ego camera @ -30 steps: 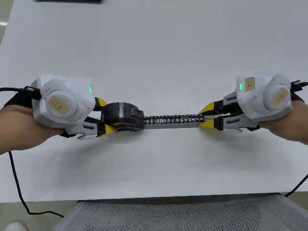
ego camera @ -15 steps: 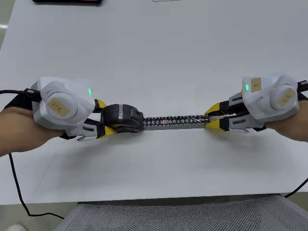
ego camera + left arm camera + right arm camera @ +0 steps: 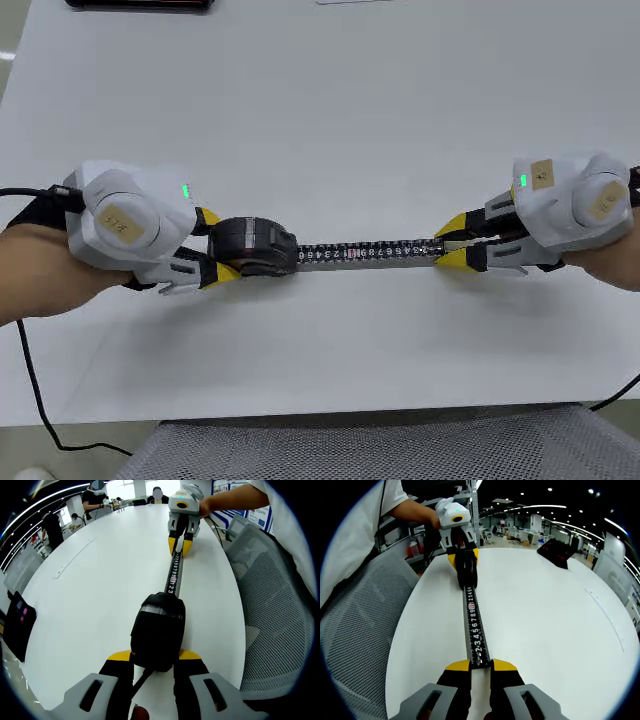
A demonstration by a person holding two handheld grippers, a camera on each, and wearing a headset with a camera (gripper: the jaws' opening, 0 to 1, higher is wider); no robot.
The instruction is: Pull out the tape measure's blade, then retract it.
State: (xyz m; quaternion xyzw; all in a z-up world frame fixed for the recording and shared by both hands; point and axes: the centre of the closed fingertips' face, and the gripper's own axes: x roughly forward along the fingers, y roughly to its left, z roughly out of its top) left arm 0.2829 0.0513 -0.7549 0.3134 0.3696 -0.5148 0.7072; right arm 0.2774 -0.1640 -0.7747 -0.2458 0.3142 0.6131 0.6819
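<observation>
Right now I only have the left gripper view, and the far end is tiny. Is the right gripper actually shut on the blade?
Observer: Yes. In the right gripper view the right gripper is shut on the blade's end.
Operator: Lowest numeral showing at the jaws?
Observer: 2 is the nearest I can read; anything lower is under the jaws.
Operator: Anything behind my left hand?
Observer: Head view: a black cable runs from behind the left gripper, which holds the case, off the table's front edge.
</observation>
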